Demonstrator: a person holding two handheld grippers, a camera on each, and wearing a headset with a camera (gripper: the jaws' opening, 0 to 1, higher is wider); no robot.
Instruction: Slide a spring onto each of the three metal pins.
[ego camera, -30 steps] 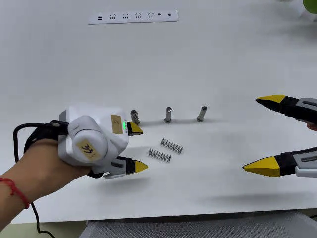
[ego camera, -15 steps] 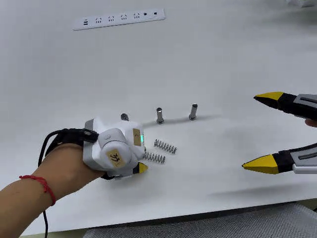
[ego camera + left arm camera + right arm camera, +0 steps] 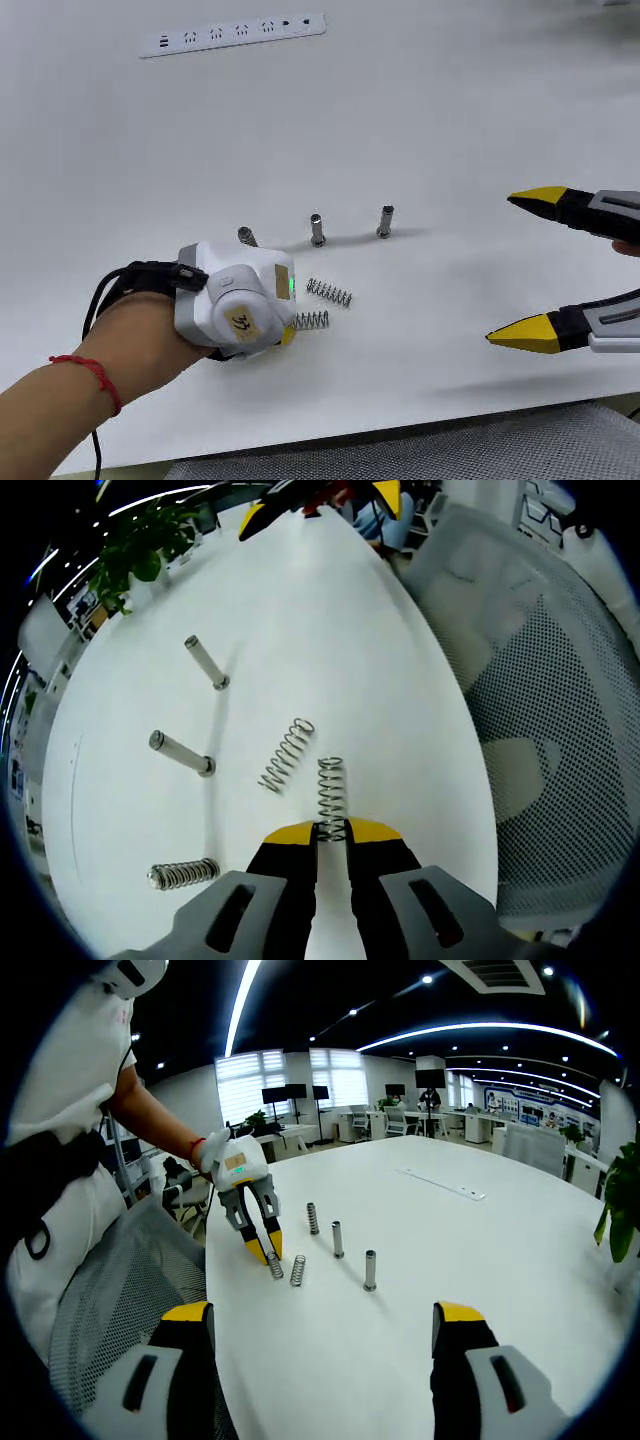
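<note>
Head view: three metal pins (image 3: 317, 229) stand in a row on the white counter (image 3: 420, 120). Two springs lie before them. The left tool (image 3: 288, 335) meets the nearer spring (image 3: 312, 320), beside the farther spring (image 3: 329, 292). The right tool (image 3: 500, 270) gapes wide, well apart.

Left gripper view: narrowed jaws pinch the nearer spring's end, and a third spring (image 3: 183, 874) sleeves one of the pins.

Right gripper view: its own jaws stand wide and empty.

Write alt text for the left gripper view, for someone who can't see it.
The left gripper is shut on one end of a spring on the white table. A second spring lies loose beside it, with two bare pins beyond and a third pin already wearing a spring.
</note>
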